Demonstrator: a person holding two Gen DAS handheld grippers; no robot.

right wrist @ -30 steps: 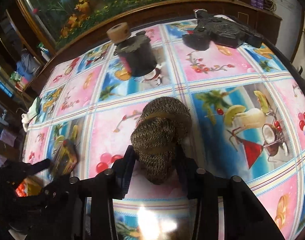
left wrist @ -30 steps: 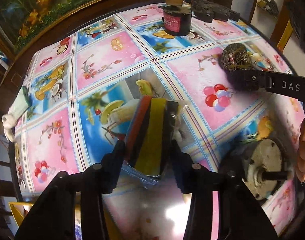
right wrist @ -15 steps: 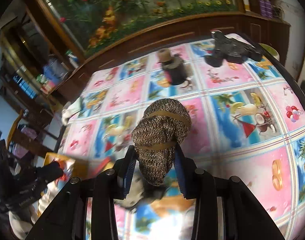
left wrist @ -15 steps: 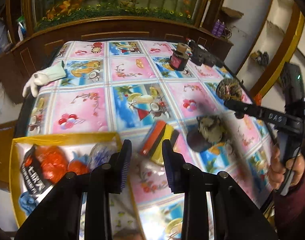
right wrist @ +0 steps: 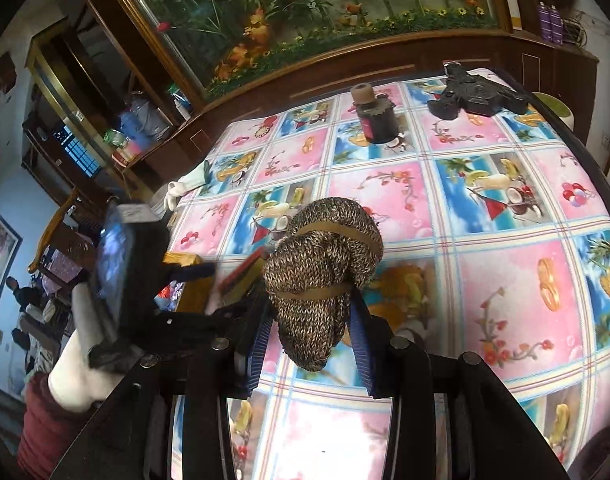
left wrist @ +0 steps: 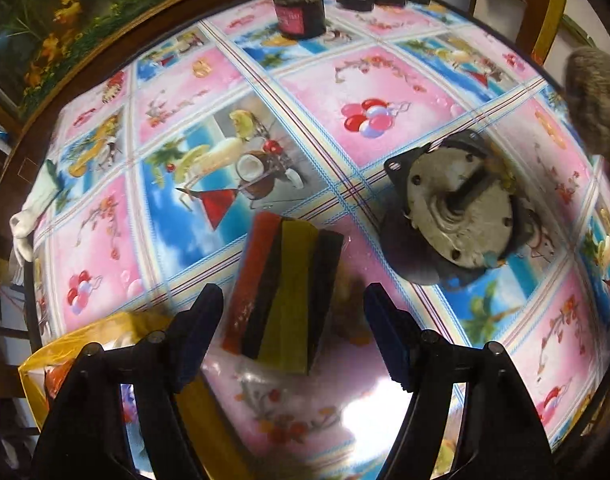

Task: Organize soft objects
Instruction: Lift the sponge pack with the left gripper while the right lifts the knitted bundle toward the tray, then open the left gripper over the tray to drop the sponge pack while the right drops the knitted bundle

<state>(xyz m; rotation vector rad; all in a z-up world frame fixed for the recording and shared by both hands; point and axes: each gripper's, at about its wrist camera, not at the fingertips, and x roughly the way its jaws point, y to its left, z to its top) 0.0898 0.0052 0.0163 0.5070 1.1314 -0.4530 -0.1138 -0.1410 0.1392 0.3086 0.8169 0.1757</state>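
Left gripper [left wrist: 293, 330]: jaws opening, pads clear of the striped sponge pack [left wrist: 285, 288], which lies between them on the patterned tablecloth [left wrist: 381, 84] near the tabletop's near edge. The approach looks meant to take the pack across its narrow width.

Right gripper [right wrist: 311, 332]: clamped on the lower end of a rolled knitted sock bundle [right wrist: 325, 264] (two tan bands keep it rolled), carried clear above the cloth.

A yellow bin [left wrist: 101, 332] sits at the near left corner, just beside the sponge pack; judged to be the collection point, since bright soft items show inside.

A metal motor [left wrist: 453, 208], hard goods, stands just beside the pack. A dark jar [left wrist: 299, 8] stands near the far edge, a white sock [left wrist: 37, 204] at the left edge.
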